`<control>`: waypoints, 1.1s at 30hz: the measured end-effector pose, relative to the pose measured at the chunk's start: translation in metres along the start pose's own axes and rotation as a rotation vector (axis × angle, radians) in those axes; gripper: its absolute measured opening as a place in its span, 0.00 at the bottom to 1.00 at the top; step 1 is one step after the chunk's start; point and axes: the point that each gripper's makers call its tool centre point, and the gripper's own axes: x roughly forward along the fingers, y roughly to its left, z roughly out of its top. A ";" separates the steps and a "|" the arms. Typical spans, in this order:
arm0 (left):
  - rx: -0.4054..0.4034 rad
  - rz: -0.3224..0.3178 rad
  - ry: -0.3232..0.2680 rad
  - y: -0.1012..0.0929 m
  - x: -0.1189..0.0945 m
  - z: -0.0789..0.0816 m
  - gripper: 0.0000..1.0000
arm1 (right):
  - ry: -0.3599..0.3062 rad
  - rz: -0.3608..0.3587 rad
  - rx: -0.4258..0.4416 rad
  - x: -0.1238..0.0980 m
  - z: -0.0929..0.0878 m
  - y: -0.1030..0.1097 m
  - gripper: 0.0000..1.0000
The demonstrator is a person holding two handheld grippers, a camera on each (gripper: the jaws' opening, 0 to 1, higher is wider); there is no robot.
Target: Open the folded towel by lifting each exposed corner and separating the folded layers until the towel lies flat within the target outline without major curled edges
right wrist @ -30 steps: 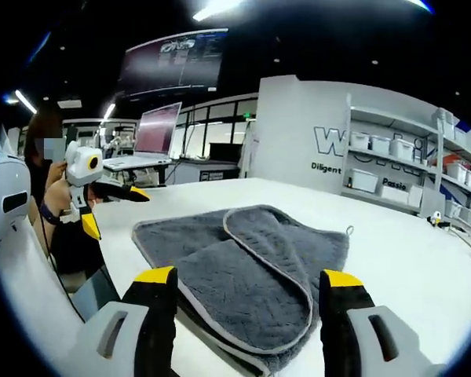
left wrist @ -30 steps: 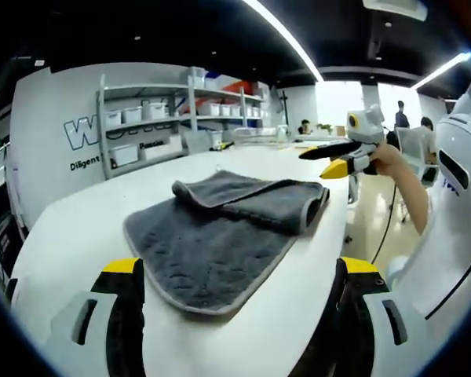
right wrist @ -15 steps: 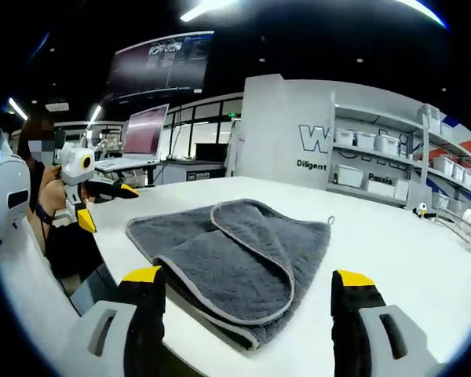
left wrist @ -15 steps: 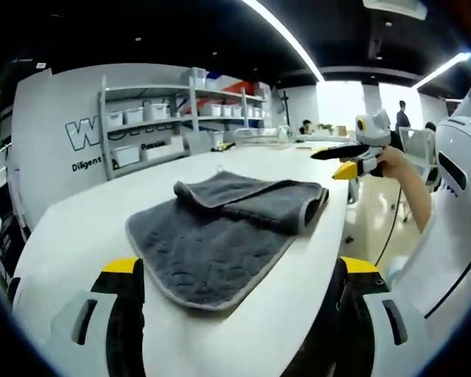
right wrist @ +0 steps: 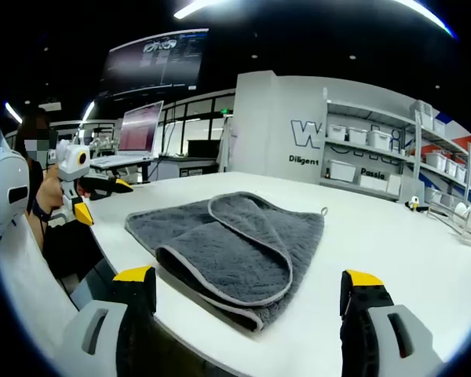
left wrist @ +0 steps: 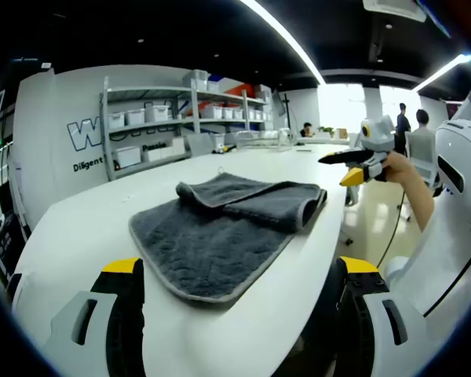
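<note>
lab: bin shelves (left wrist: 153, 118), wall monitor (right wrist: 153, 67)

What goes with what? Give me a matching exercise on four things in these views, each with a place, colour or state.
Things:
1. towel
2. left gripper
3. storage bins
4. table

Descriptions:
A. white, on wall shelves
B. grey, partly folded over itself
C. white surface under the cloth
D. held in a hand, off the table edge

Pairs: 1-B, 2-D, 3-A, 4-C
</note>
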 end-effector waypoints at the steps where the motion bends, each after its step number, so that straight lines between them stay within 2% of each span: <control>1: 0.000 0.000 0.000 0.000 0.000 0.000 0.99 | 0.003 -0.001 0.001 0.000 0.000 0.000 0.99; 15: -0.017 0.003 0.001 0.006 -0.009 -0.008 0.99 | 0.004 -0.004 0.005 0.007 0.003 0.009 0.99; 22: -0.021 0.004 -0.003 0.008 -0.009 -0.008 0.99 | 0.040 -0.049 -0.013 0.009 0.003 -0.004 0.99; 28: -0.021 0.001 -0.006 0.008 -0.007 -0.007 0.99 | 0.048 -0.053 -0.029 0.014 0.008 -0.010 0.92; 33: -0.019 -0.002 -0.007 0.008 -0.006 -0.007 0.99 | 0.068 -0.017 -0.071 0.027 0.011 -0.006 0.85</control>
